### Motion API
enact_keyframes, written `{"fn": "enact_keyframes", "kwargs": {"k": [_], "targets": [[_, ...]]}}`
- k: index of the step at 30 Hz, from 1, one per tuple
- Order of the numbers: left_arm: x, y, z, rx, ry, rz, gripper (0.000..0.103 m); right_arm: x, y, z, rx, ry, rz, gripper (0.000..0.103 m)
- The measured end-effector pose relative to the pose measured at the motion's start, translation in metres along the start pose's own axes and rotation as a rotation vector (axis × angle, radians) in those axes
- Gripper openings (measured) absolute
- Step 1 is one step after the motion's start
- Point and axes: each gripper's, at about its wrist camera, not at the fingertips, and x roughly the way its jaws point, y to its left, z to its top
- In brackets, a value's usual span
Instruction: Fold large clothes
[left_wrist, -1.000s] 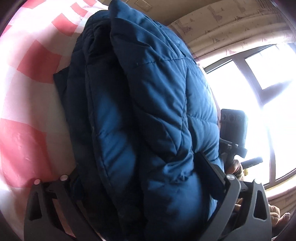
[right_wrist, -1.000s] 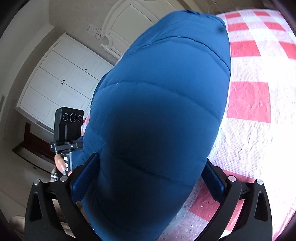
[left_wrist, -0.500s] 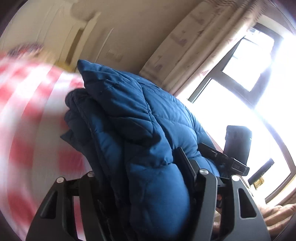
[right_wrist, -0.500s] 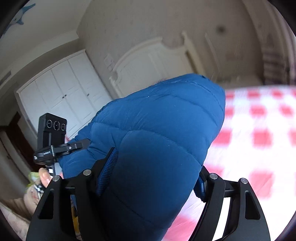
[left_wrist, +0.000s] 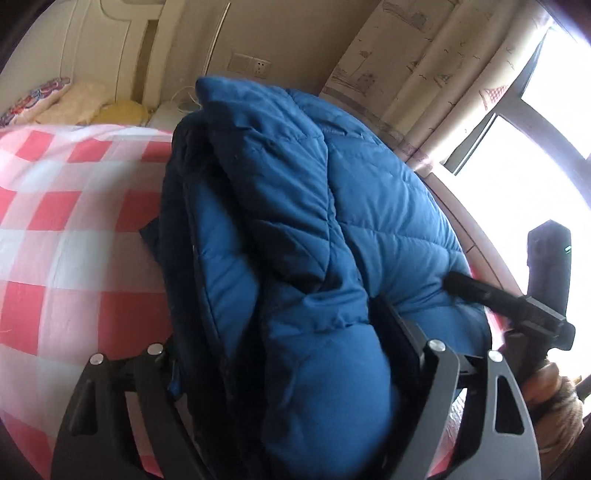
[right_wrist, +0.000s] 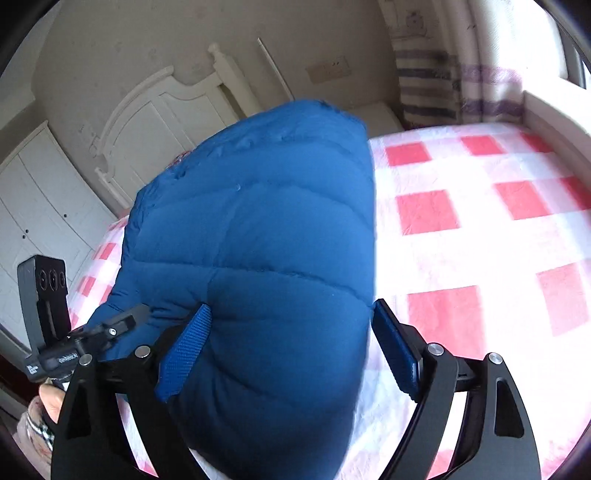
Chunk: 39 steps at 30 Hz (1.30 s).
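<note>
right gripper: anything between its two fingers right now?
Yes. In the right wrist view the folded blue puffer jacket fills the gap of the right gripper; both blue pads press into it above the checked bedspread.

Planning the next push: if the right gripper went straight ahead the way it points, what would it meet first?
The blue padded jacket. The right gripper already has it bulging between its jaws, so more jacket lies directly ahead; beyond it probably the checked bedspread, though depth is unclear.

Red-white checked bed (right_wrist: 480, 240); blue folded jacket (right_wrist: 258, 240) atop.
</note>
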Motion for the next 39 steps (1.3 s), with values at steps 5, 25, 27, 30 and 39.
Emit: {"fn": "enact_keyframes", "kwargs": {"k": [5,25,27,30,39], "targets": [[-0.009,-0.009,-0.004,0.059,-0.025,0.087,0.092,-0.06,0.057,0.001,-0.072,-0.233,-0.087,0.081],[-0.05,-0.055,-0.017,0.246,-0.125,0.366,0.101,-0.046,0.095,-0.049,-0.273,-0.064,-0.328,0.088],[-0.072,-0.075,-0.022,0.313,-0.187,0.466,0.101,-0.079,0.107,-0.052,-0.271,-0.146,-0.344,0.094],[-0.117,-0.109,-0.034,0.395,-0.33,0.557,0.101,-0.136,0.128,-0.06,-0.296,-0.301,-0.361,0.098],[-0.233,-0.154,-0.073,0.286,-0.606,0.588,0.101,-0.234,0.156,-0.089,-0.332,-0.522,-0.342,0.098]]}}
